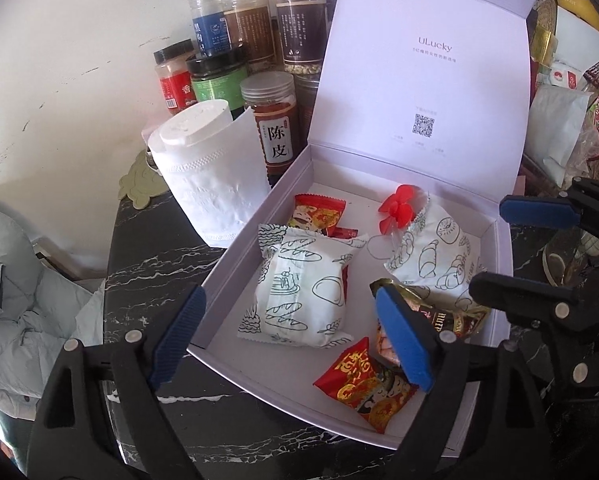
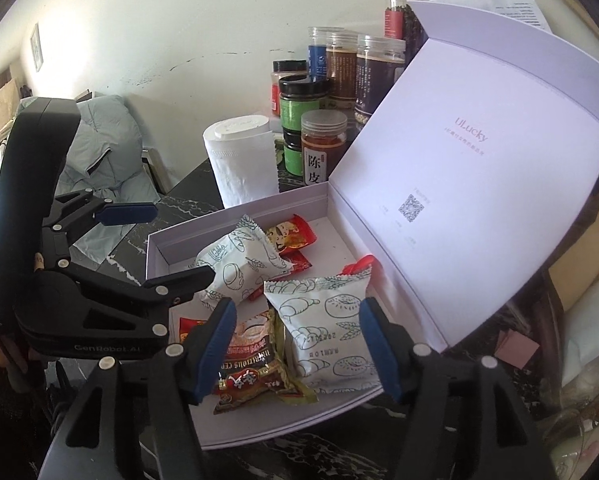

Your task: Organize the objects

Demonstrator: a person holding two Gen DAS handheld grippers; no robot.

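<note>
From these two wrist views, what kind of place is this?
Likely a lived-in home, maybe a kitchen or pantry corner: labelled food jars stacked against a scuffed wall, a paper roll on the dark marble-look counter, and a snack-filled gift box.

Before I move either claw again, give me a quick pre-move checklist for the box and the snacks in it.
1. Box lid open: ok, it stands upright.
2. Left claw open and holding nothing: ok.
3. Right claw open and holding nothing: ok.
4. Snacks inside the box: ok, two white packets, red packets and a brown cereal packet.
5. Claws apart from each other: ok, though close over the box.
6. Red plastic piece loose or attached: cannot tell.
</note>
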